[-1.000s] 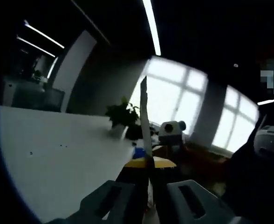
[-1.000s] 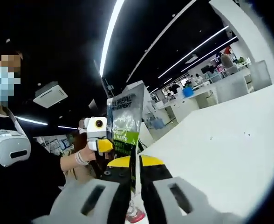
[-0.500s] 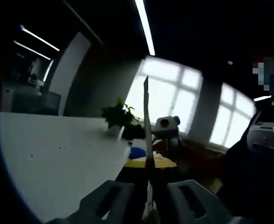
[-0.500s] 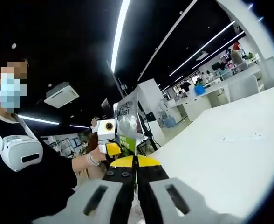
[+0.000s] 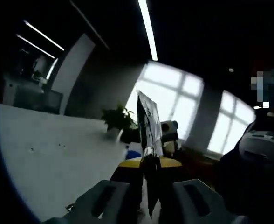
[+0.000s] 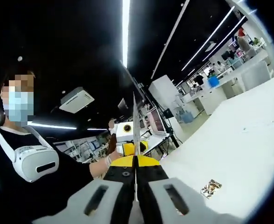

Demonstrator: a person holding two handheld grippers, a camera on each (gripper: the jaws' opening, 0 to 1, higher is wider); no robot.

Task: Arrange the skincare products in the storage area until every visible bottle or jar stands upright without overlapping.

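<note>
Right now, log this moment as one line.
left tool: shut on sachet | right tool: shut on flat packet | white table: small sachet lying flat

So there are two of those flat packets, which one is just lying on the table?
The small packet lying flat on the white table, beside the right claw. The other sachet is pinched upright, edge-on, in that claw.
</note>
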